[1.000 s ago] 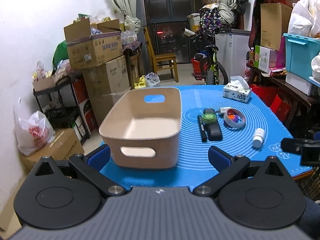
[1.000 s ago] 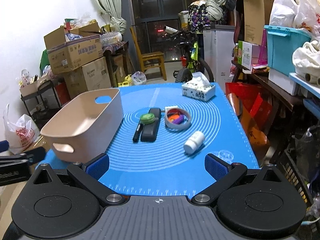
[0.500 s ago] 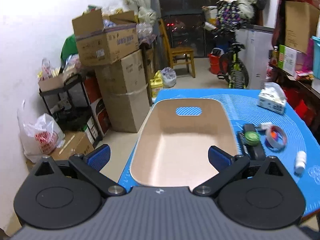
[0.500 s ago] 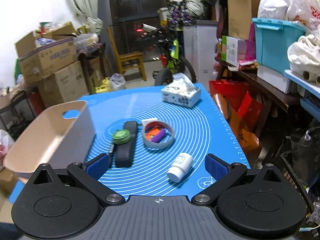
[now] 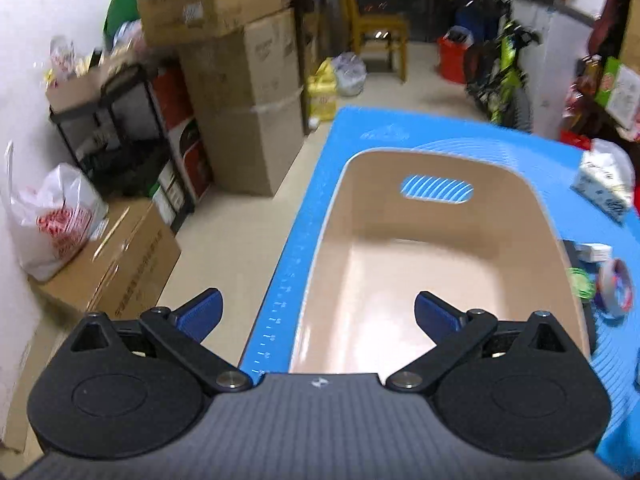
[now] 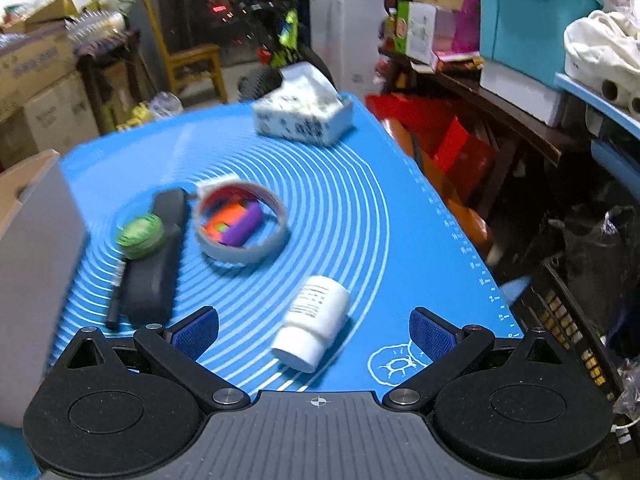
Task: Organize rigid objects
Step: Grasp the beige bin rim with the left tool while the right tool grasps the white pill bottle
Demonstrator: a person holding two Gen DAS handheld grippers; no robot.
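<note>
— Cluttered room, isn't it, boxes stacked by the wall, and that blue mat [image 6: 360,208] over the whole table. How are the tools standing?

— Both spread wide, nothing between the fingers. The left gripper [image 5: 318,312] hangs above the near left corner of the beige bin [image 5: 440,264]; its left finger is out over the mat's edge, its right one over the bin's hollow.

— And the right gripper [image 6: 314,330]?

— Low over the mat, with the white bottle [image 6: 316,328] lying on its side right between the fingers, cap toward the camera. No contact that I can see.

— Farther out?

— A grey tape ring [image 6: 242,224] with orange and purple bits inside it. Left of that a black case [image 6: 156,260], a green disc [image 6: 141,235] resting on it, and a black pen [image 6: 116,300] along its left side, near the bin wall. At the far end sits a tissue box [image 6: 304,118].

— Anything in the bin?

— Its floor shows bare.
</note>
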